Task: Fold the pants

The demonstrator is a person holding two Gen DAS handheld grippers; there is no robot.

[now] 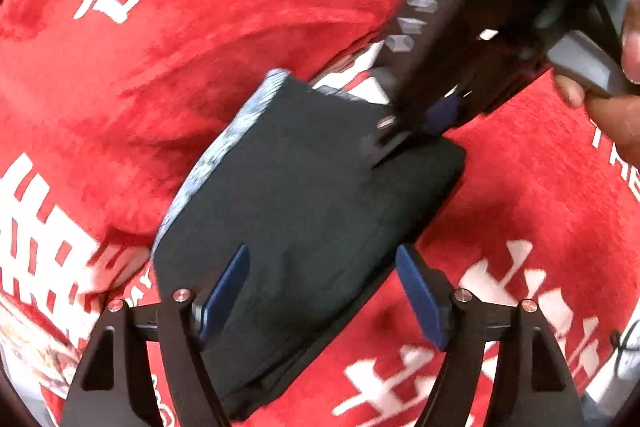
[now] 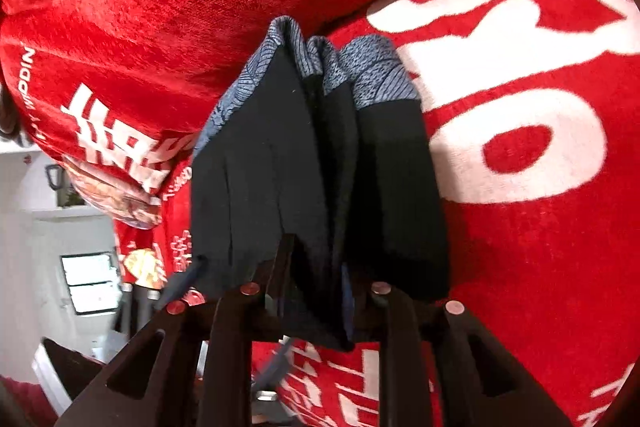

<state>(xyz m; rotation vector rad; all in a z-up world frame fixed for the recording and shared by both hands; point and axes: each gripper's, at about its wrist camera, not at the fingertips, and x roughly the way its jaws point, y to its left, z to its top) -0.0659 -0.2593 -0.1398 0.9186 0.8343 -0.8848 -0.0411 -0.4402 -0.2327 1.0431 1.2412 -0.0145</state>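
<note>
The dark folded pants (image 1: 304, 187), with a grey-blue patterned waistband (image 1: 224, 147) along their left edge, lie on a red blanket (image 1: 160, 67). My left gripper (image 1: 322, 253) hangs open over their near end. Its left pad (image 1: 228, 291) is above the cloth and its right pad (image 1: 420, 295) is just past the edge. At the pants' far corner my right gripper (image 1: 404, 139) is shut on them. In the right wrist view the pants (image 2: 280, 147) hang in bunched layers from the right gripper (image 2: 320, 267), whose fingertips are buried in the fabric.
The red blanket (image 2: 520, 267) carries large white characters and bulges in a thick fold behind the pants. A person's hand (image 1: 612, 107) holds the right gripper's handle. A white wall and a window (image 2: 88, 287) show past the blanket's left edge.
</note>
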